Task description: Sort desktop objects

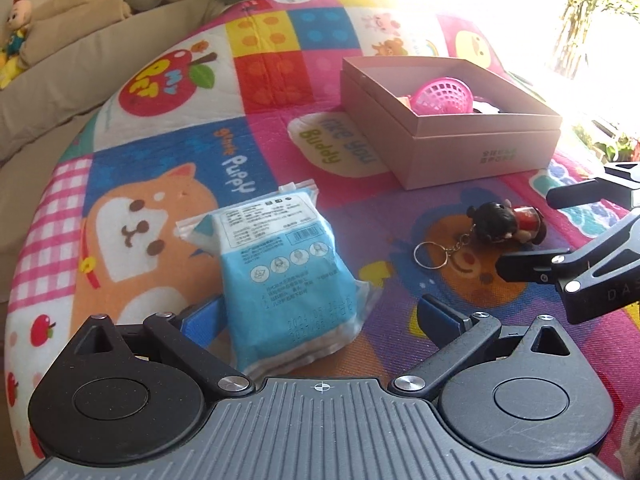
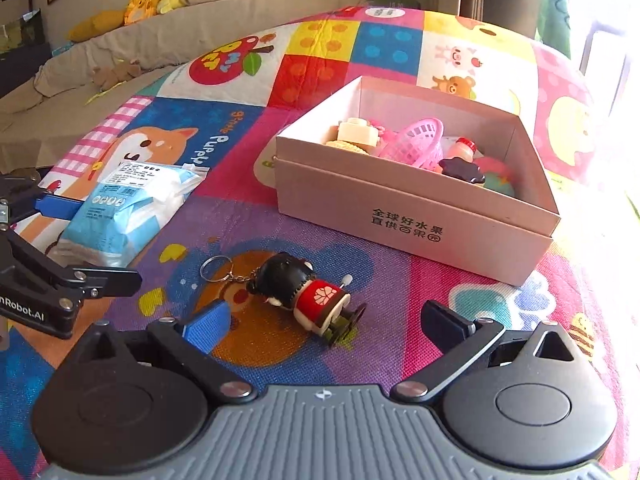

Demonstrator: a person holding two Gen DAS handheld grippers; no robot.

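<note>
A blue and white packet [image 1: 288, 272] lies on the colourful mat between the fingers of my open left gripper [image 1: 320, 320]; it also shows in the right wrist view [image 2: 120, 212]. A doll keychain [image 2: 308, 296] with black hair and a red body lies between the fingers of my open right gripper [image 2: 324, 320]; it shows in the left wrist view [image 1: 504, 224] too. A pink cardboard box [image 2: 416, 224] behind holds a pink basket [image 2: 420, 140] and several small toys. The box also shows in the left wrist view [image 1: 480, 148].
The play mat [image 1: 168, 184] covers the surface, with a beige sofa [image 2: 224, 12] and plush toys behind it. My right gripper's fingers [image 1: 532, 272] show at the right of the left wrist view. Bright window light lies at the right.
</note>
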